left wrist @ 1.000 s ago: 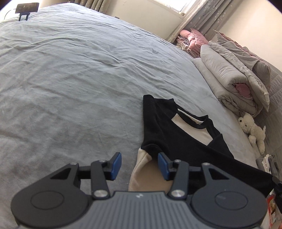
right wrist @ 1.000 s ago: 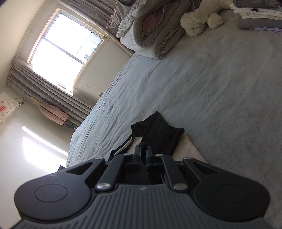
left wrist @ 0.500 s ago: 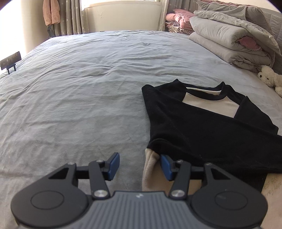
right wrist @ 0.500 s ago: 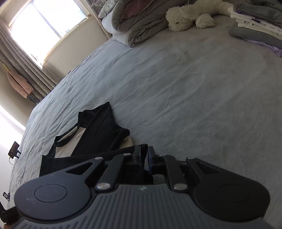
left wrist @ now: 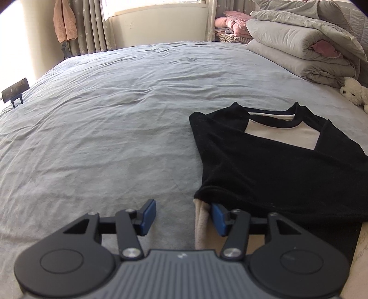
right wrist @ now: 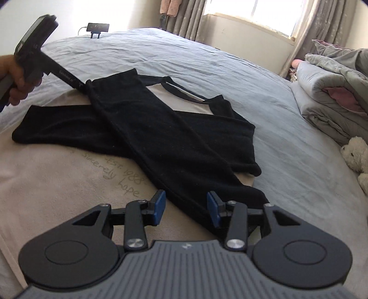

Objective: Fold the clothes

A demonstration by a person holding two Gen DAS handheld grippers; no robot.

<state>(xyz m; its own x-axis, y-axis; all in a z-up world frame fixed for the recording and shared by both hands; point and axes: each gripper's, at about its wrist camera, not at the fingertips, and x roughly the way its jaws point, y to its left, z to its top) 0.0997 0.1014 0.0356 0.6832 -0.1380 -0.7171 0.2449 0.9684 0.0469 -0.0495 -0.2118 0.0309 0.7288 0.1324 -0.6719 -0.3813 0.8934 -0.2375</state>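
Since a second ago the right gripper [right wrist: 185,208] has let go of the black sleeve it was pinching and now stands with its blue-padded jaws spread wide, while the left gripper [left wrist: 181,217] has swung round to face the window wall, its jaws as wide apart as before.

In the right wrist view, the black long sleeve [right wrist: 174,147] passes between the open right fingers at 6 o'clock and runs diagonally up to 10 o'clock, laid across the garment. The task's thing, a beige fleece sweatshirt with black raglan sleeves and black collar [right wrist: 69,174], lies flat on the wrinkled grey-blue bed sheet [right wrist: 287,147], with faint script on its beige front. The second black sleeve [right wrist: 57,128] lies crosswise beneath the first, its cuff toward 9 o'clock. At 10 o'clock a person's hand [right wrist: 17,78] holds the left gripper, whose tips meet the folded shoulder edge.

In the left wrist view, the right-hand blue pad [left wrist: 218,219] sits against the beige side edge of the sweatshirt at 5 o'clock, the other pad over bare sheet; nothing is clamped. The collar [left wrist: 271,116] lies at 2 o'clock.

Farther off, a small white plush toy [left wrist: 354,93] rests at 3 o'clock beside a rolled grey quilt [left wrist: 299,50]. At 9 o'clock a dark phone on a small stand [left wrist: 15,90] sits on the bed's edge. Grey curtains [left wrist: 92,25] and a hanging pink towel [left wrist: 65,20] are at 11 o'clock.
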